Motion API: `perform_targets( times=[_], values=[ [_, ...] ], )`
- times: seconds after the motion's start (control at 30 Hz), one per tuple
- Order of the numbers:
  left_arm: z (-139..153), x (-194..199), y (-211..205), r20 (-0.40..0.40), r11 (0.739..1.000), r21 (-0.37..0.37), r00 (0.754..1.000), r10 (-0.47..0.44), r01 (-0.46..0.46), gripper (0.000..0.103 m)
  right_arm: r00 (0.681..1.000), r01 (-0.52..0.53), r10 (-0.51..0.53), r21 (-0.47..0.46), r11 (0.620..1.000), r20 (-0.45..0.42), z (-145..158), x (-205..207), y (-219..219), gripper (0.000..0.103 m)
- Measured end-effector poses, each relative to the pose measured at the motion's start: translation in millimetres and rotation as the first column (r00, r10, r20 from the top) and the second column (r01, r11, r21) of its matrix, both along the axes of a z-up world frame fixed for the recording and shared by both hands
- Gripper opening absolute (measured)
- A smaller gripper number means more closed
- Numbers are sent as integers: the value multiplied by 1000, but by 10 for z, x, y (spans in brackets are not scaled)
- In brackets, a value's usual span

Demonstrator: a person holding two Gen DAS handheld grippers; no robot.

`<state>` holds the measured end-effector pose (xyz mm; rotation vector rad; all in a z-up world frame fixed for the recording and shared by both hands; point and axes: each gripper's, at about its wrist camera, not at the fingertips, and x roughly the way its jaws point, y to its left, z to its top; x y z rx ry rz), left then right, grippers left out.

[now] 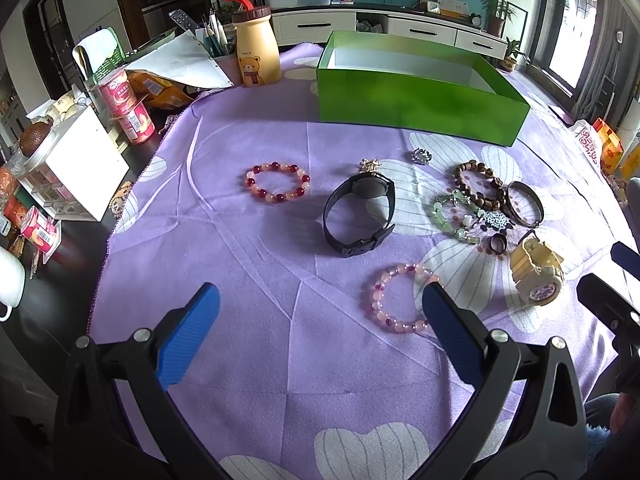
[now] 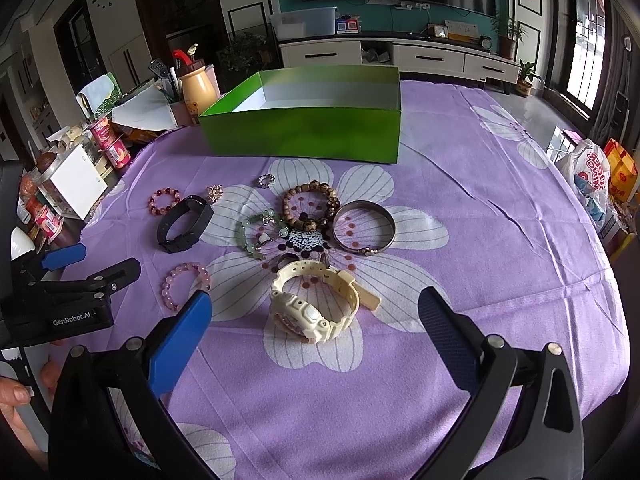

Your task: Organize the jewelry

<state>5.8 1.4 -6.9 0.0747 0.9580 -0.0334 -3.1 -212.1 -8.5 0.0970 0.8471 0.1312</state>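
An open green box [image 1: 416, 102] [image 2: 304, 130] stands at the back of the purple flowered cloth [image 1: 256, 240]. Jewelry lies in front of it: a red bead bracelet [image 1: 278, 181], a black watch [image 1: 360, 216] [image 2: 185, 224], a pink bead bracelet [image 1: 400, 298] [image 2: 186, 285], a cream watch [image 1: 536, 270] [image 2: 316, 306], a wooden bead bracelet [image 2: 312, 206], a green bead bracelet [image 2: 260, 236], a metal bangle [image 2: 364, 226] and small rings. My left gripper [image 1: 320, 332] is open above the cloth, its right finger by the pink bracelet. My right gripper [image 2: 316, 336] is open around the cream watch.
Snack cups [image 1: 128, 108], a white box [image 1: 80, 168], a bear bottle [image 1: 256, 52] and papers crowd the table's left side. Bags [image 2: 600, 176] sit off the right edge. A TV cabinet [image 2: 400, 56] stands behind.
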Motion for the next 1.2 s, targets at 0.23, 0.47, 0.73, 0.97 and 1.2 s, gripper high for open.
perform_targets(
  times=[0.23, 0.47, 0.73, 0.97, 1.2],
  values=[
    [-11, 2, -2, -1, 1000, 1, 1000, 0, 0, 101, 1000, 0, 0, 0, 1000, 2, -1, -4, 0, 102],
    [1, 5, -22, -1, 1000, -2, 1000, -2, 2, 101, 1000, 0, 0, 0, 1000, 2, 4, -8, -3, 102],
    [-3, -9, -20, 1, 1000, -3, 1000, -5, 5, 101, 1000, 0, 0, -1, 1000, 2, 5, -10, -4, 102],
    [3, -15, -31, 1, 1000, -3, 1000, -7, 7, 101, 1000, 0, 0, -1, 1000, 2, 7, -10, -6, 102],
    [-3, -17, -28, -1, 1000, -15, 1000, -7, 7, 101, 1000, -2, 2, 0, 1000, 2, 4, -11, -7, 102]
  ],
)
